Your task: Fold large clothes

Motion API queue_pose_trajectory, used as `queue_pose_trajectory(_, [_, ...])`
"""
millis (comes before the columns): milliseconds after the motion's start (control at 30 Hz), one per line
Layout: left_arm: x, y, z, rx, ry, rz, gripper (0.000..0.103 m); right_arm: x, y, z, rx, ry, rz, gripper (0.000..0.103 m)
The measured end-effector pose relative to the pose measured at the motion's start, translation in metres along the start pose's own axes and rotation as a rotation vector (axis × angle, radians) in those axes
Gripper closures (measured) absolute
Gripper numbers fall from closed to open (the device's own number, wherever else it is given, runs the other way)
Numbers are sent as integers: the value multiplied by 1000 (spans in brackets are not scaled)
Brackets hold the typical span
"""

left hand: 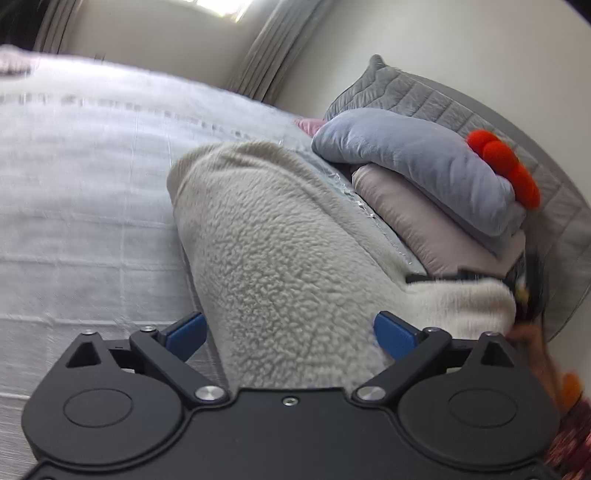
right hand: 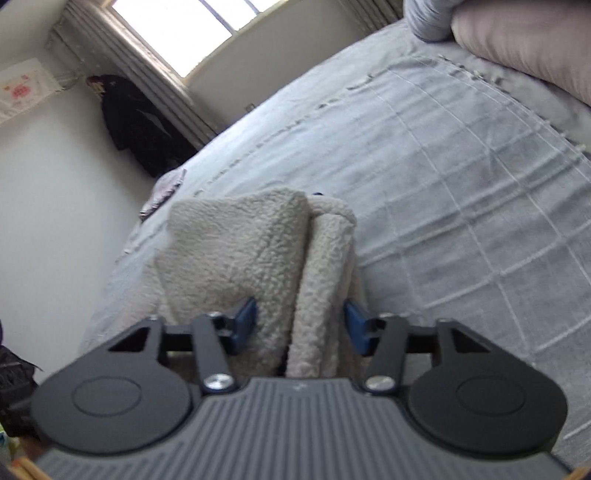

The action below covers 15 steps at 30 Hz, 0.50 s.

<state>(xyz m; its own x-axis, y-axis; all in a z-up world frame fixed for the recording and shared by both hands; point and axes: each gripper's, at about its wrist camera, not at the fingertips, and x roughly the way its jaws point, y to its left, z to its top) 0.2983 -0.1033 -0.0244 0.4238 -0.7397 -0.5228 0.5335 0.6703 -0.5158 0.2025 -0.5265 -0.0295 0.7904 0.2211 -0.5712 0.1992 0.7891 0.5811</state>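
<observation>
Spread wide at the bottom of both frames, the left gripper (left hand: 290,332) and right gripper (right hand: 301,325) straddle, ungripped, a cream fleece garment (left hand: 280,251), seemingly mostly folded on the bed (left hand: 81,192).

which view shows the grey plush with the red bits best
The left wrist view. There the grey plush lies whole on the pinkish pillow, with its red bumps in sight. The right wrist view catches only a grey corner at the top edge, no red visible.
</observation>
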Motion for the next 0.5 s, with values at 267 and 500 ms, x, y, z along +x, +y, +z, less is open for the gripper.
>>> queue_pose_trajectory(267, [32, 47, -14, -386, 48, -207, 1, 31, -56, -27, 352, 103, 245, 18])
queue_pose_trajectory(500, [-25, 36, -28, -340, -57, -166, 27, 37, -35, -60, 420, 80, 418, 30])
